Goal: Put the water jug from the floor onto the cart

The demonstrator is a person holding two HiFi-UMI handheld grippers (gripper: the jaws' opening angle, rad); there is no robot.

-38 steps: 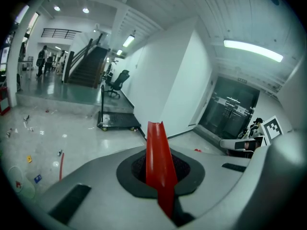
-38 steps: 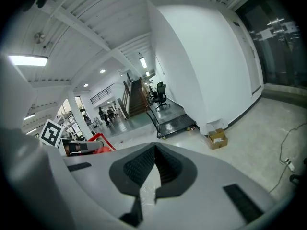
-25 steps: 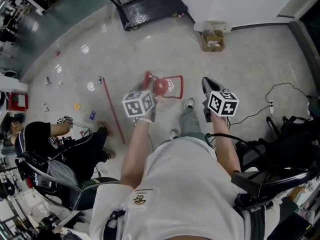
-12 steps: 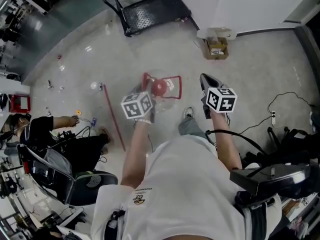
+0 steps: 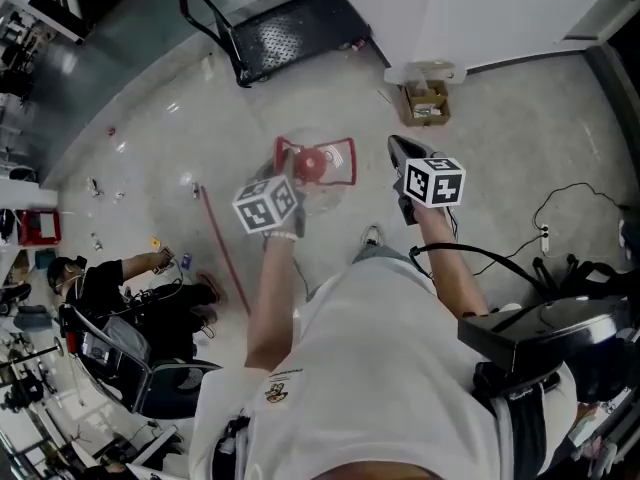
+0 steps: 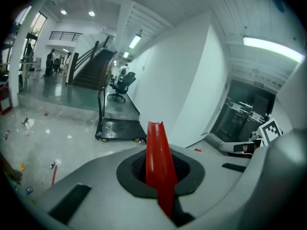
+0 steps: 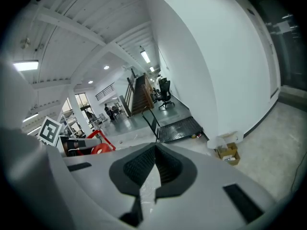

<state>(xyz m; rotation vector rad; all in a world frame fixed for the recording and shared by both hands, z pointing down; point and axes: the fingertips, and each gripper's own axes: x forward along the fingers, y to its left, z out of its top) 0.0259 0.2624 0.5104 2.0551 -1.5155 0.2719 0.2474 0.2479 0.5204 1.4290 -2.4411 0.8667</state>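
The water jug [image 5: 318, 180] is clear, with a red cap and a red handle frame, and hangs off the floor in front of me. My left gripper [image 5: 292, 176] is shut on that red handle [image 6: 159, 169], which stands up between its closed jaws [image 6: 160, 176]. To the jug's right my right gripper [image 5: 396, 148] is level with it, apart from it and shut on nothing [image 7: 154, 169]. The black platform cart [image 5: 290, 26] stands ahead by the white wall, also seen as the cart [image 6: 120, 128] and the cart [image 7: 180, 127] in the gripper views.
An open cardboard box [image 5: 425, 99] sits at the wall's foot, right of the cart. A red stick [image 5: 222, 248] and small litter lie on the floor at left. A person [image 5: 130, 288] sits at lower left. Cables [image 5: 520, 238] and dark equipment are at right.
Both grippers and the carried jug have moved forward across the floor. The cart and the cardboard box now lie nearer. The grip on the red handle is unchanged.
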